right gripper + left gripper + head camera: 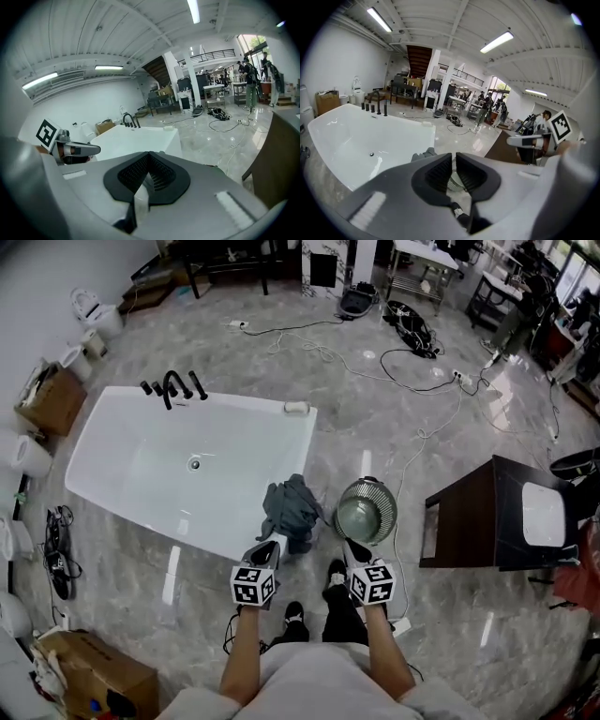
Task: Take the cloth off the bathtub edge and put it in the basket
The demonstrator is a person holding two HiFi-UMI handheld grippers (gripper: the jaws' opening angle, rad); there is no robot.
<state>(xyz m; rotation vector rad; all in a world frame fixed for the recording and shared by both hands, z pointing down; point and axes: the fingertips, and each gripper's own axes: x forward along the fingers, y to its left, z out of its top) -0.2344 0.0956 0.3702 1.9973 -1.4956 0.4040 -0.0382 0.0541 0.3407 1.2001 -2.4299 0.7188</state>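
A grey-blue cloth (289,507) hangs crumpled over the near right corner of the white bathtub (234,401). A round wire basket (366,512) stands on the floor just right of it. My left gripper (267,547) hovers just short of the cloth, shut to a thin slit with nothing between the pads. My right gripper (349,546) is shut and empty, just short of the basket. In the left gripper view the cloth (423,153) peeks over the left gripper (453,161); the bathtub (347,136) lies left. In the right gripper view the right gripper (149,161) points past the bathtub (136,138).
A dark wooden cabinet (487,517) with a white basin stands on the right. Black faucets (173,388) rise from the tub's far rim. Cables (412,362) snake over the marble floor. Cardboard boxes (54,399) and toilets line the left wall. My feet (314,610) are below.
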